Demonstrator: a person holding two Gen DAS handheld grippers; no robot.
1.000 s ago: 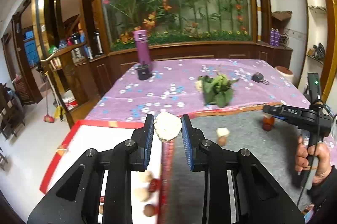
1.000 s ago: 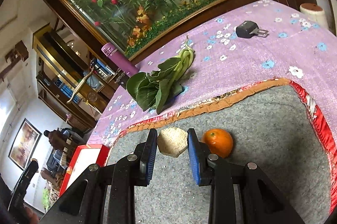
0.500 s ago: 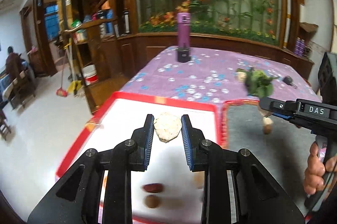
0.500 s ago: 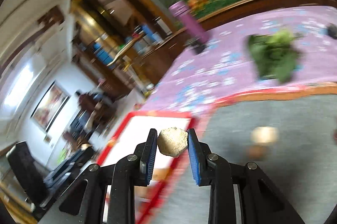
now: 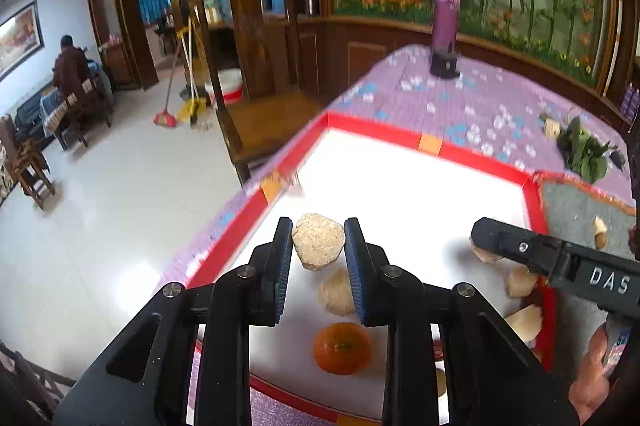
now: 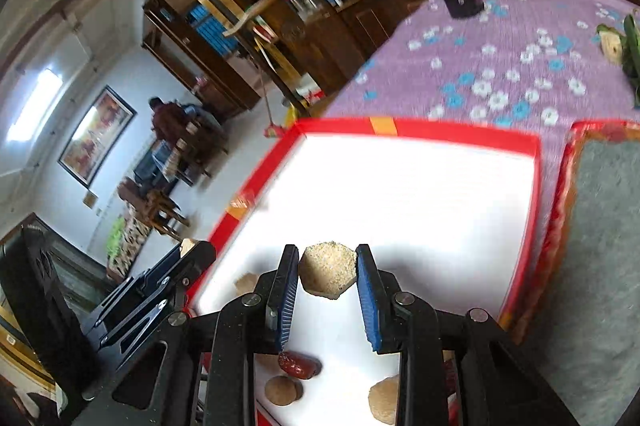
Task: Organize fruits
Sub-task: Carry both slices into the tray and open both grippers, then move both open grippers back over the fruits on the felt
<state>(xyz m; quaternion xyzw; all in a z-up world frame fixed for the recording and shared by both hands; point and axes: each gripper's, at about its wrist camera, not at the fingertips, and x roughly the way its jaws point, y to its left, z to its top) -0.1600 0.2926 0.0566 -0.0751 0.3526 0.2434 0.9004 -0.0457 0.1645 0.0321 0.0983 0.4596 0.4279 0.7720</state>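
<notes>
My left gripper (image 5: pixel 318 250) is shut on a beige rough chunk (image 5: pixel 318 247), held above the white tray with the red rim (image 5: pixel 384 133). An orange (image 5: pixel 341 348) and pale chunks (image 5: pixel 335 292) lie on the tray below it. My right gripper (image 6: pixel 327 278) is shut on a similar beige chunk (image 6: pixel 328 269), also above the tray (image 6: pixel 416 129). A red date (image 6: pixel 299 364) and brown round fruits (image 6: pixel 282 390) lie under it. The right gripper's body shows in the left wrist view (image 5: pixel 560 262), and the left gripper's in the right wrist view (image 6: pixel 152 290).
A grey felt mat (image 5: pixel 580 201) with a pale piece (image 5: pixel 599 228) lies right of the tray. Leafy greens (image 5: pixel 582 149) and a purple bottle (image 5: pixel 446 25) stand on the purple flowered tablecloth (image 6: pixel 500 65). The table's left edge drops to the floor (image 5: pixel 100 205).
Both grippers have swung left from the grey mat to above the white tray, each still holding its beige chunk. An orange now shows on the tray.
</notes>
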